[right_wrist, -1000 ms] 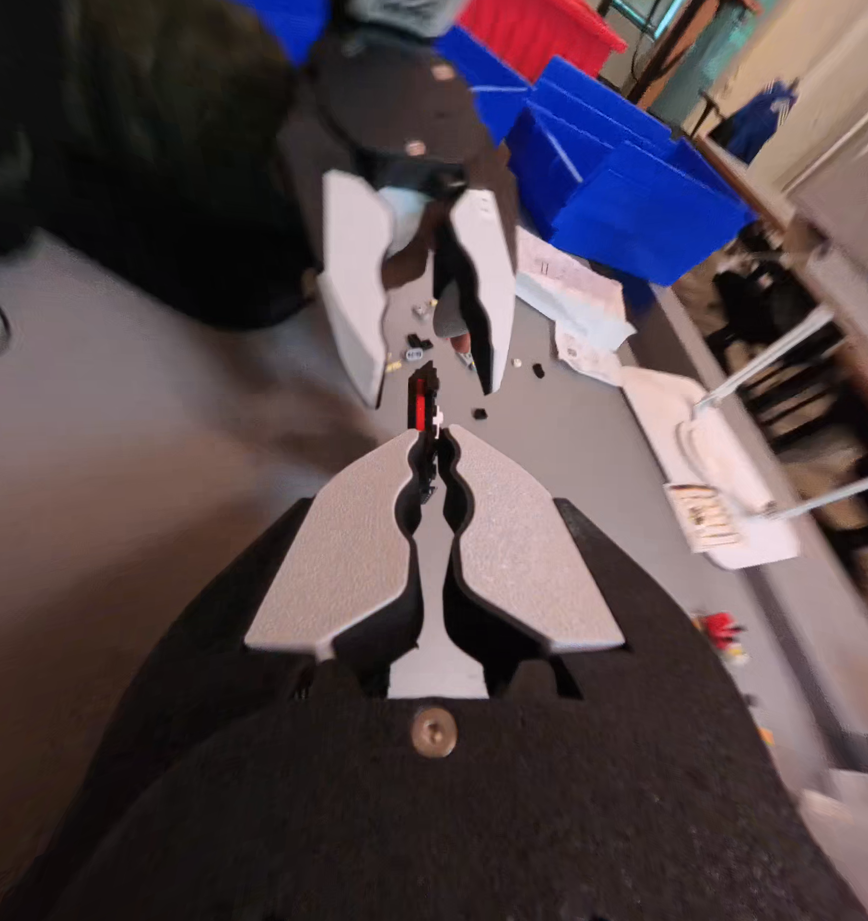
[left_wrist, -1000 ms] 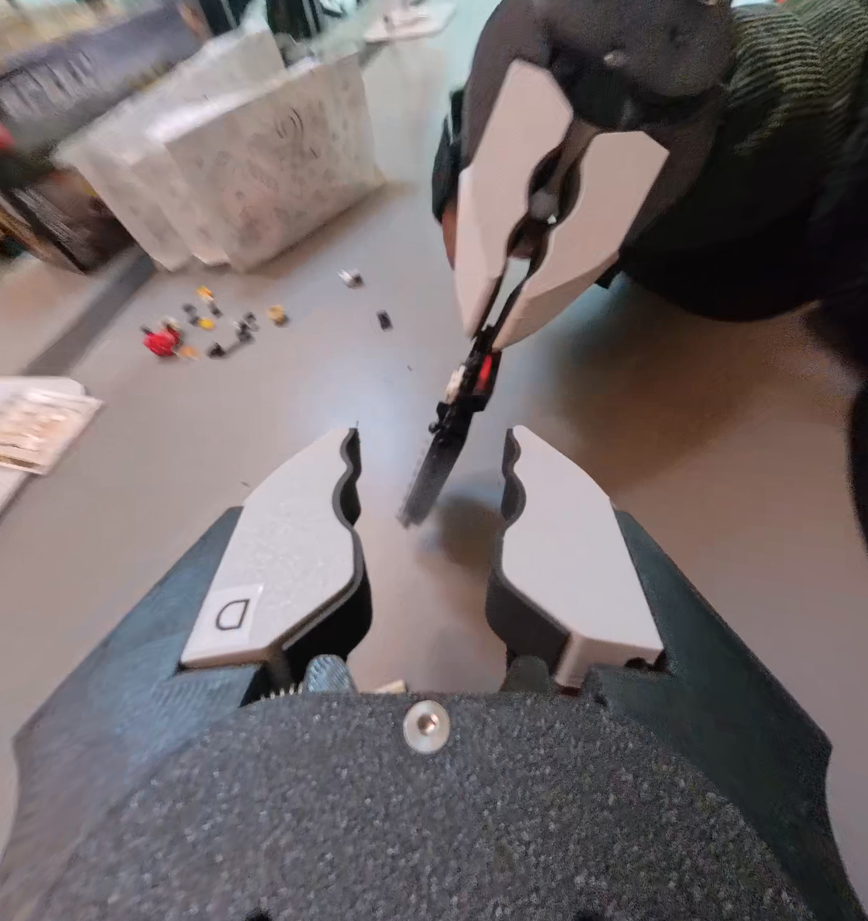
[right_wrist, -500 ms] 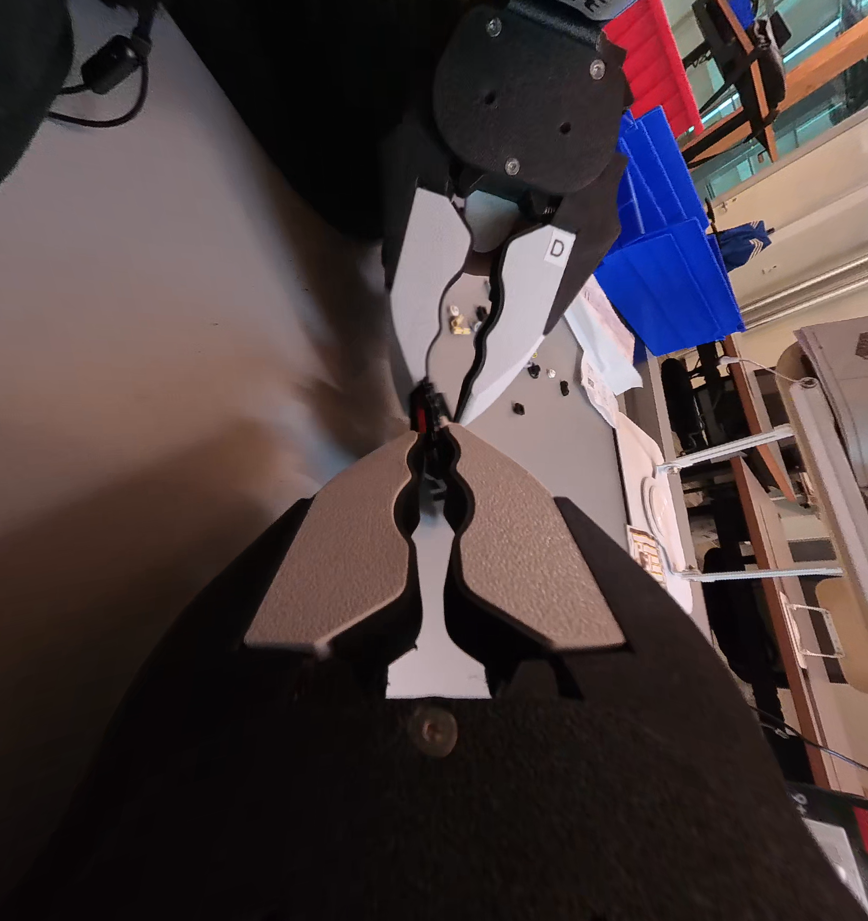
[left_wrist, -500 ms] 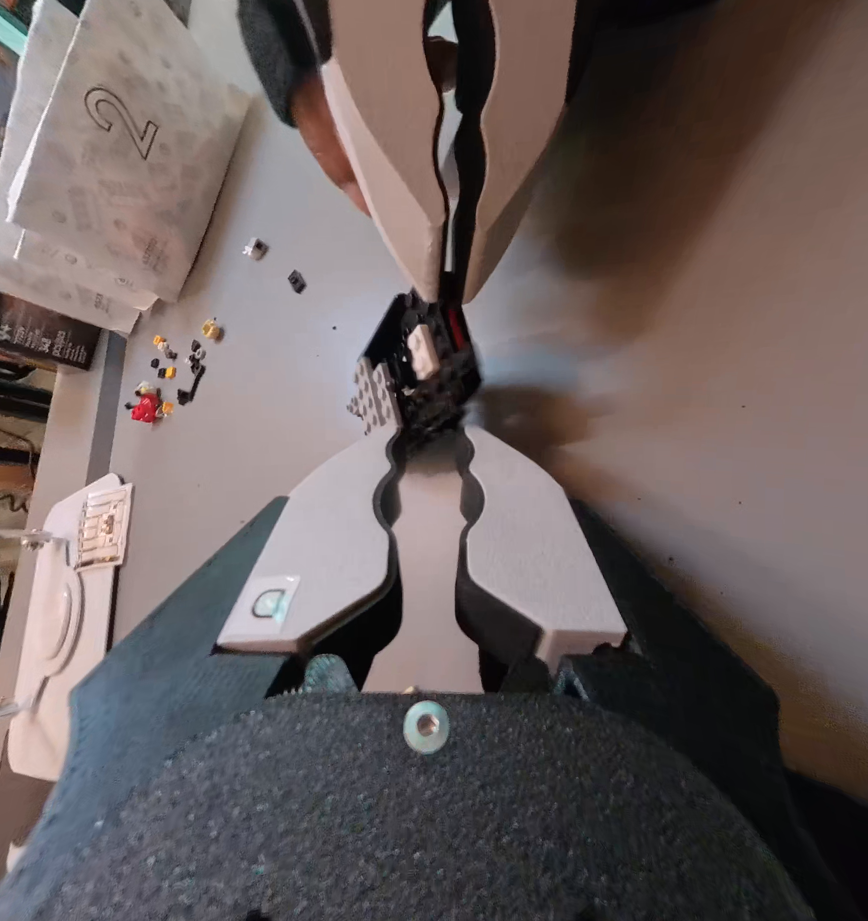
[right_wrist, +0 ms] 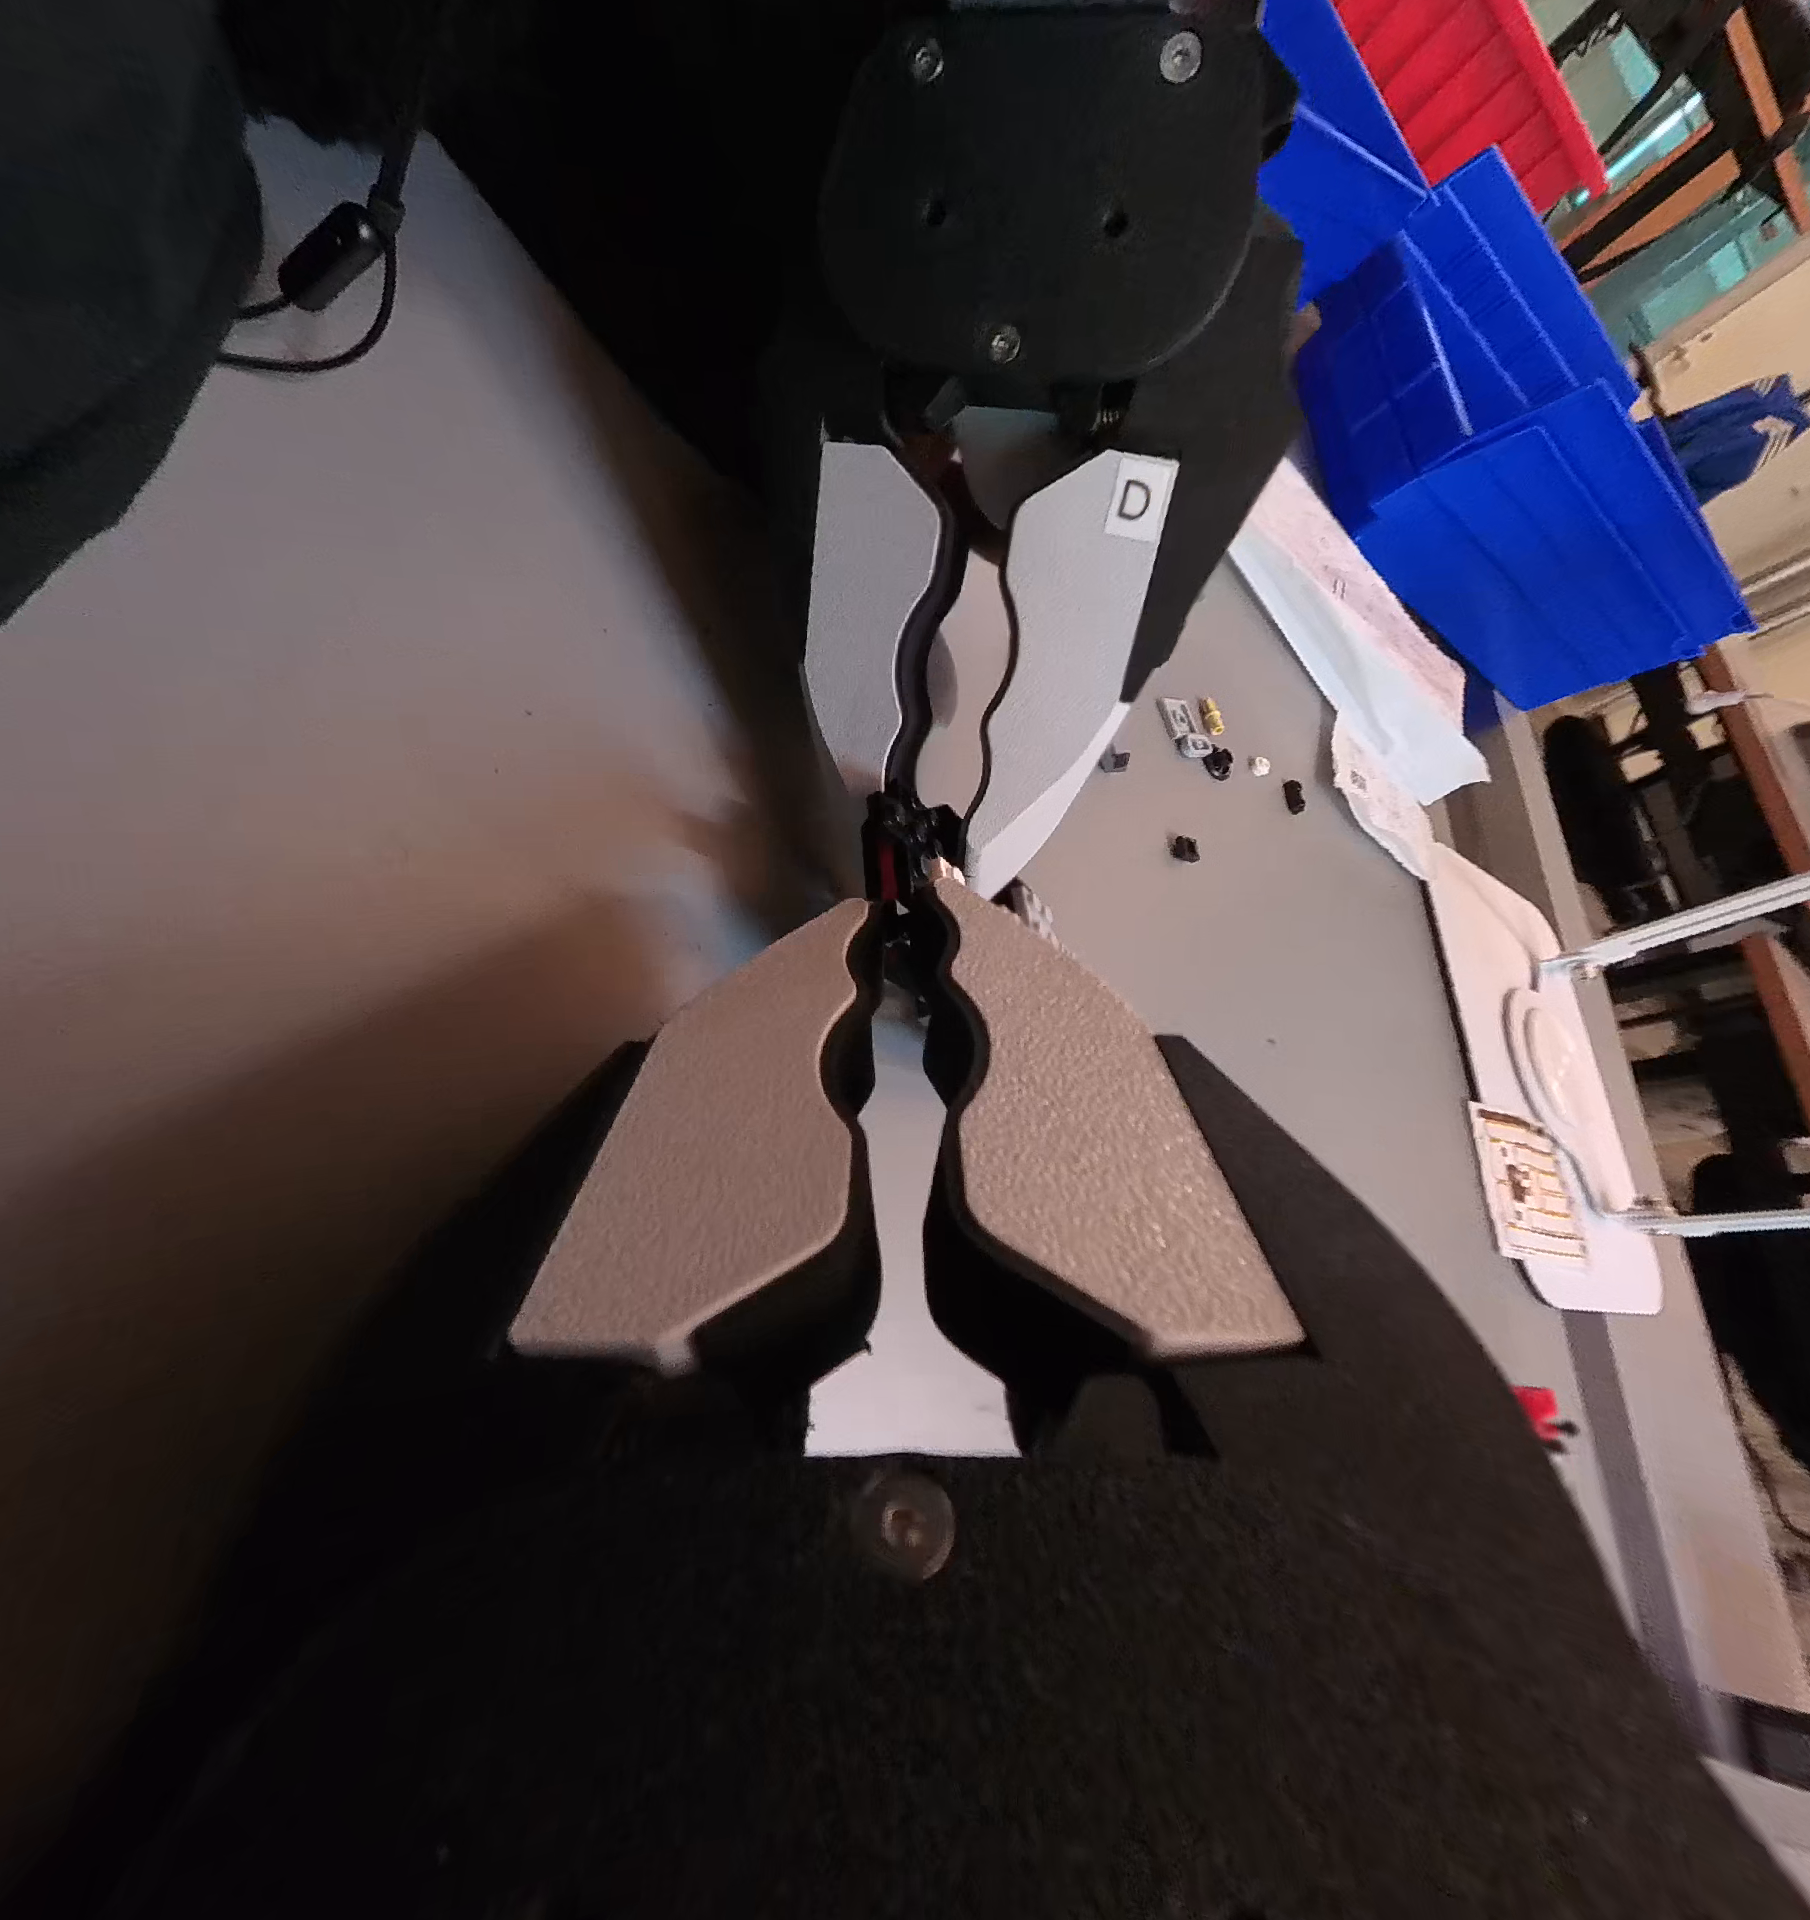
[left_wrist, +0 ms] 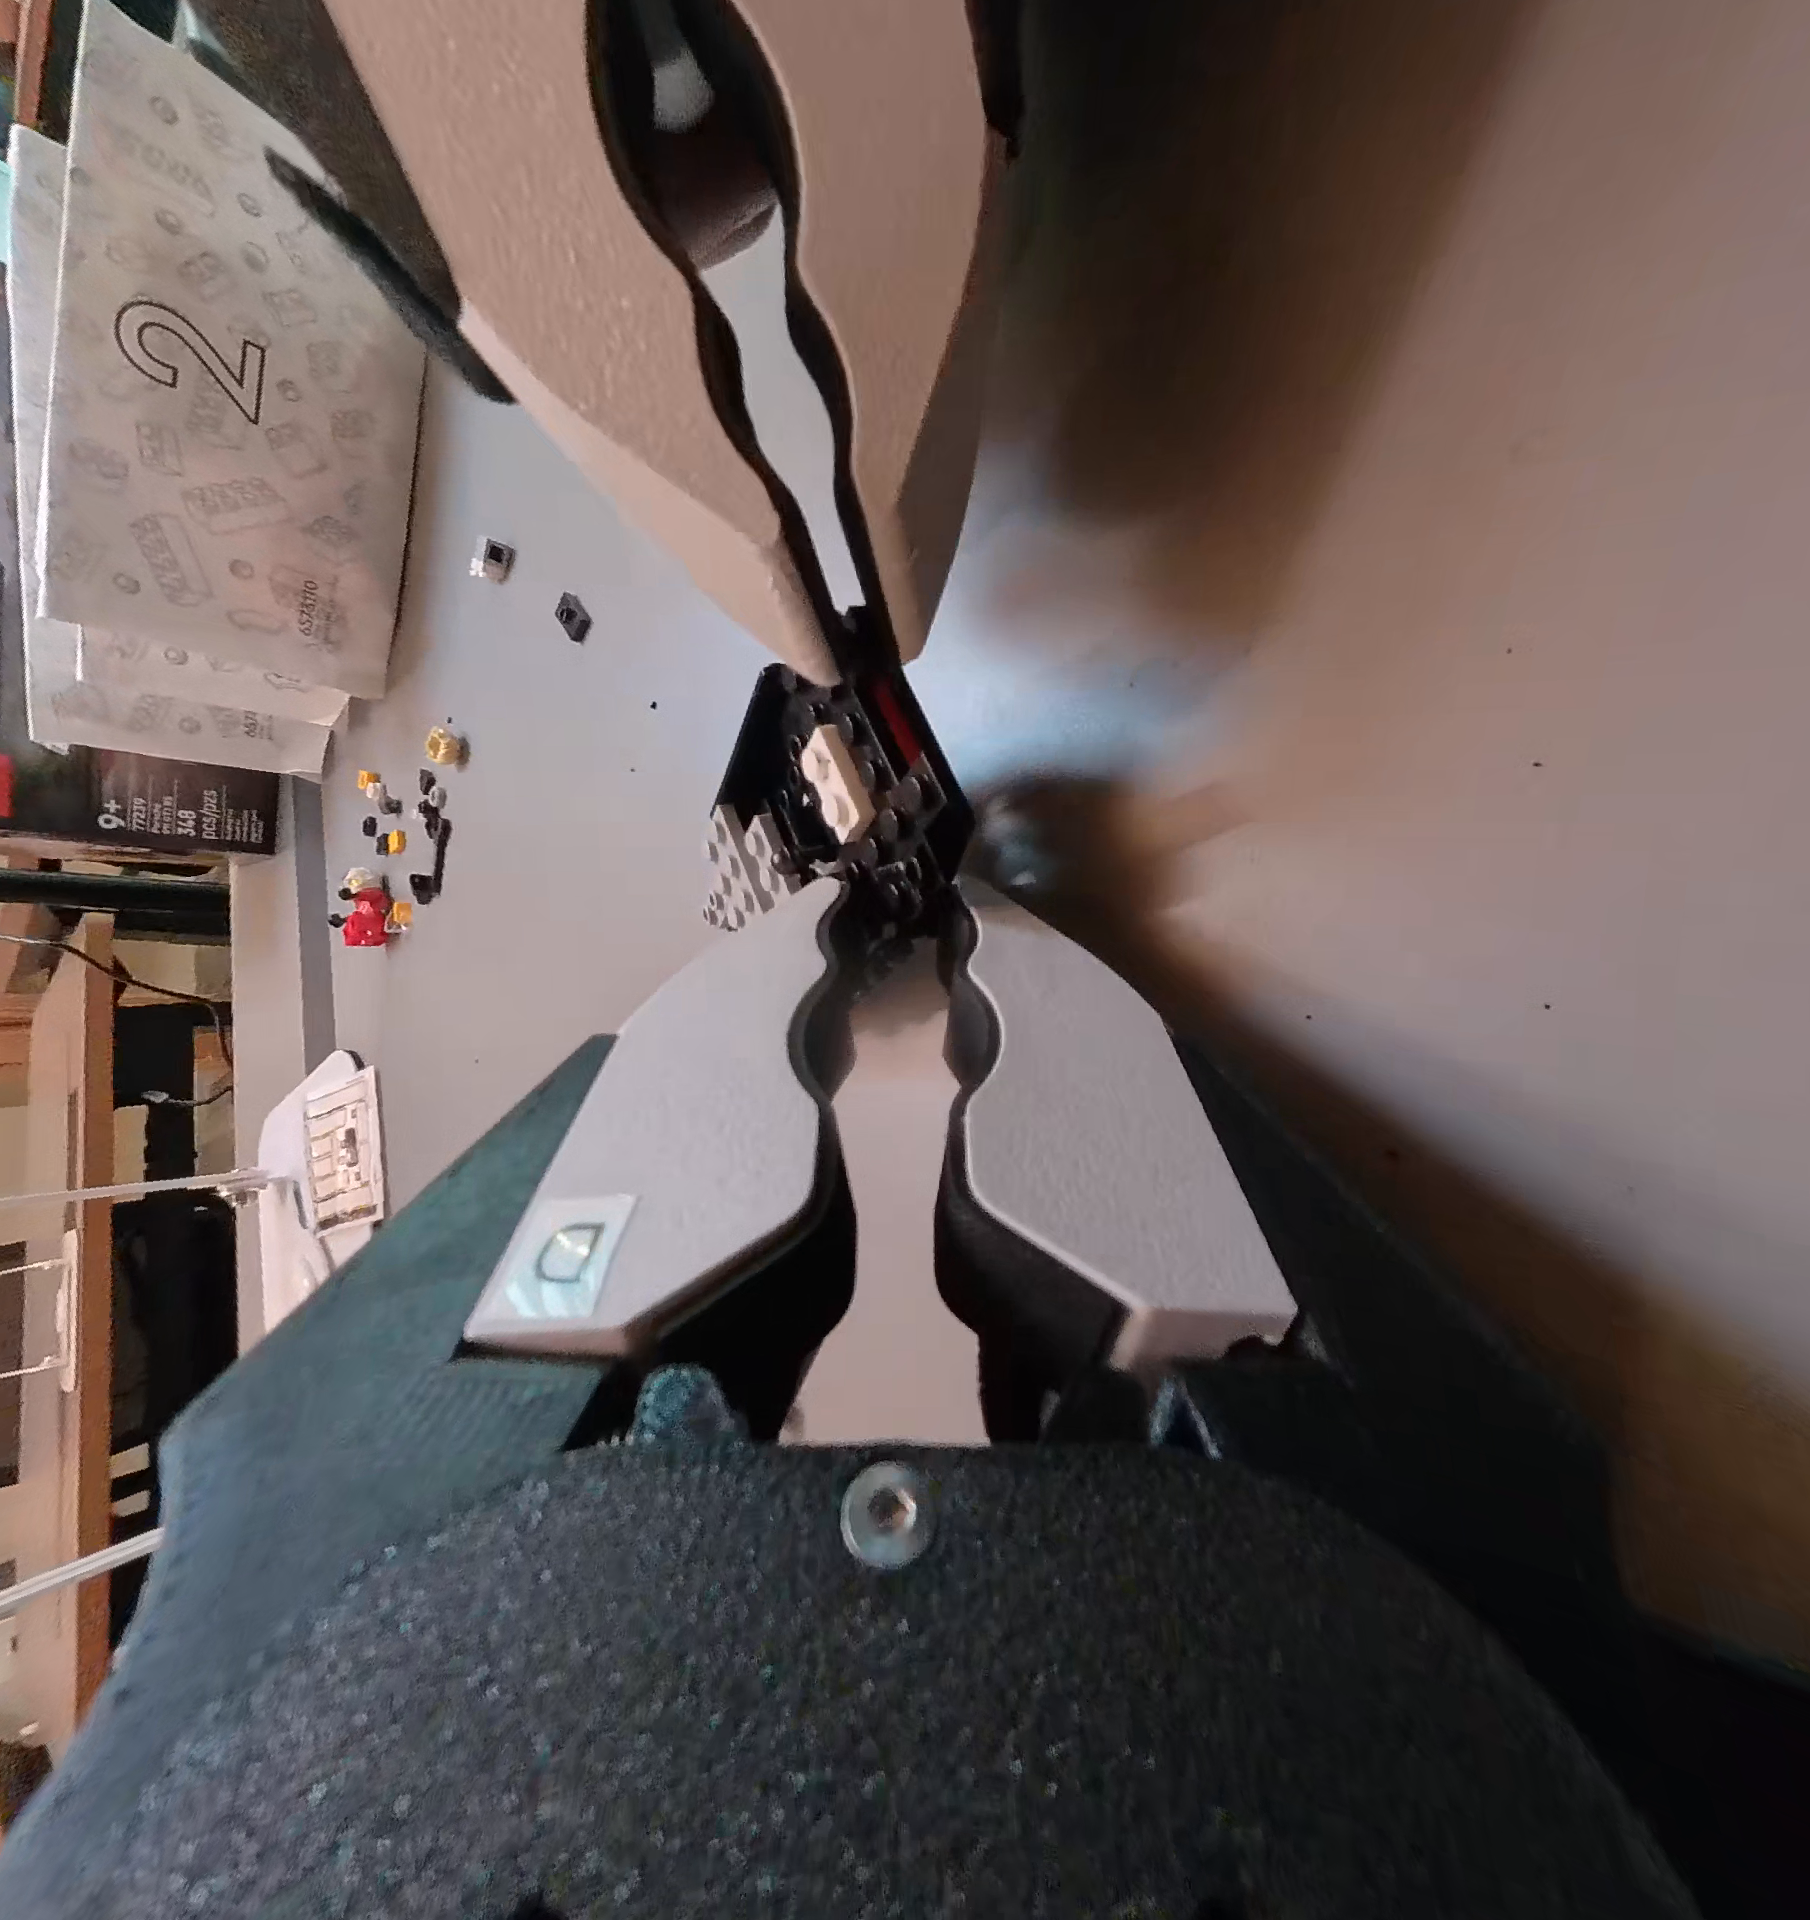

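Closing in from wide open, left gripper (left_wrist: 896,914) fingers now pinch the black brick assembly (left_wrist: 844,795) opposite the right gripper (right_wrist: 906,909), whose near-shut fingers clamp its far end, steadying it above the worktop (left_wrist: 568,987).

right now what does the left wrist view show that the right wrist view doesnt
Only the left wrist view: printed paper bags, a red minifigure among loose pieces, and the build's studded top with its white brick.
Only the right wrist view: blue bins and a black cable.
Both: the left gripper and right gripper clamped on opposite ends of the black brick build above the grey table.
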`<state>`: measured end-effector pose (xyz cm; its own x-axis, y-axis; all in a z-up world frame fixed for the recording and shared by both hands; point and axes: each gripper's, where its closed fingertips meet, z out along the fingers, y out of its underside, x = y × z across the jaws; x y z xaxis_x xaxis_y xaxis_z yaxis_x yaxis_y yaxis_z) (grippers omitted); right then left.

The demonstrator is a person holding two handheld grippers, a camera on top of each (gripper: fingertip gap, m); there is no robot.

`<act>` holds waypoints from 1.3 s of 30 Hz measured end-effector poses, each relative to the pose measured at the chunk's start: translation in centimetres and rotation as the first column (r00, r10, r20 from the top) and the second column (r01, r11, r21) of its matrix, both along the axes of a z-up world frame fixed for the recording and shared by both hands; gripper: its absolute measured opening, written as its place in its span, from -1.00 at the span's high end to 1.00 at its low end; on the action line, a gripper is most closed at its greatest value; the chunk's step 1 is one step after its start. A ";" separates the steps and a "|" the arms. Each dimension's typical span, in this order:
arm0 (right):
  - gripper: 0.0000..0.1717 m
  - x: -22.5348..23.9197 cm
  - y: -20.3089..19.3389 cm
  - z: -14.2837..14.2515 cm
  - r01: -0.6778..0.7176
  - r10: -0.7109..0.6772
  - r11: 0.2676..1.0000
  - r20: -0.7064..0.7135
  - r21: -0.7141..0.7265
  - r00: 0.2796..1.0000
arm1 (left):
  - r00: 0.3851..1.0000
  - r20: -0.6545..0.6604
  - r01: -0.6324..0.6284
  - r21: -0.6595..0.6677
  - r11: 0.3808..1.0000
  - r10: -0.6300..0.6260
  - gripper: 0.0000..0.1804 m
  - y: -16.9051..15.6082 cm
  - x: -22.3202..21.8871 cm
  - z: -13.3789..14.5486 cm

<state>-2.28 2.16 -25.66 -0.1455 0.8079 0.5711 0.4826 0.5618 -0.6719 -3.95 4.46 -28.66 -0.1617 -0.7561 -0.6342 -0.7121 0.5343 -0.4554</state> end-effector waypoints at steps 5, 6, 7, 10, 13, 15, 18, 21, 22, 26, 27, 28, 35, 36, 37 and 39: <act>0.94 0.0 0.1 -0.2 0.027 -0.029 0.988 -0.013 -0.154 0.999 | 0.999 -0.036 0.001 0.034 0.999 0.000 0.85 0.2 -0.1 -0.1; 0.94 0.0 0.2 -0.1 0.033 -0.037 0.982 -0.019 -0.186 0.999 | 0.999 -0.039 -0.002 0.034 0.999 0.004 0.85 0.2 -0.2 -0.1; 0.95 0.0 0.3 0.0 0.039 -0.046 0.977 -0.026 -0.210 0.999 | 0.999 -0.039 -0.007 0.030 1.000 0.008 0.85 0.3 -0.2 0.0; 0.95 -0.1 0.5 -0.1 0.052 -0.063 0.968 -0.036 -0.244 0.997 | 0.999 -0.050 -0.015 0.030 0.999 0.016 0.85 0.4 -0.3 0.0; 0.95 -0.1 0.7 0.1 0.061 -0.076 0.960 -0.046 -0.273 0.996 | 0.998 -0.059 -0.021 0.027 0.999 0.022 0.84 0.6 -0.4 0.0; 0.95 0.0 0.8 0.1 0.067 -0.083 0.959 -0.049 -0.276 0.995 | 0.997 -0.074 -0.024 0.032 0.999 0.027 0.84 0.6 -0.4 0.0; 0.96 0.0 0.8 0.0 0.069 -0.085 0.955 -0.046 -0.287 0.995 | 0.995 -0.091 -0.025 0.047 0.999 0.030 0.84 0.7 -0.5 0.0; 1.00 0.0 0.8 0.0 0.068 -0.086 0.953 -0.049 -0.296 0.995 | 0.994 -0.102 -0.032 0.056 0.998 0.037 0.84 0.7 -0.6 0.0; 1.00 -0.1 0.7 -0.2 0.064 -0.078 0.955 -0.037 -0.290 0.996 | 0.994 -0.107 -0.025 0.062 0.998 0.031 0.84 0.6 -0.6 -0.1; 1.00 -0.1 0.7 -0.2 0.054 -0.069 0.953 -0.038 -0.298 0.997 | 0.995 -0.101 -0.021 0.046 0.999 0.026 0.84 0.6 -0.6 0.0; 1.00 -0.2 0.5 -0.4 0.047 -0.058 0.958 -0.031 -0.284 0.998 | 0.995 -0.099 -0.013 0.049 0.999 0.018 0.84 0.5 -0.6 -0.1; 0.99 -0.2 0.5 -0.4 0.045 -0.055 0.966 -0.031 -0.254 0.998 | 0.996 -0.086 -0.018 0.050 0.999 0.022 0.84 0.5 -0.6 -0.1; 0.76 0.7 1.9 1.4 0.090 -0.144 0.911 -0.107 -0.402 0.984 | 0.995 -0.025 -0.088 0.212 0.973 0.096 0.86 2.2 -0.6 1.4; 0.70 1.1 2.7 2.3 0.096 -0.195 0.850 -0.141 -0.518 0.971 | 0.994 -0.009 -0.102 0.259 0.961 0.108 0.86 2.6 -0.6 1.9; 0.66 1.4 3.5 3.3 0.079 -0.244 0.777 -0.182 -0.625 0.953 | 0.993 0.001 -0.115 0.308 0.944 0.121 0.85 3.1 -0.7 2.4; 0.61 1.9 4.8 4.5 0.046 -0.328 0.634 -0.214 -0.772 0.920 | 0.990 0.033 -0.140 0.392 0.909 0.138 0.85 3.8 -0.8 3.5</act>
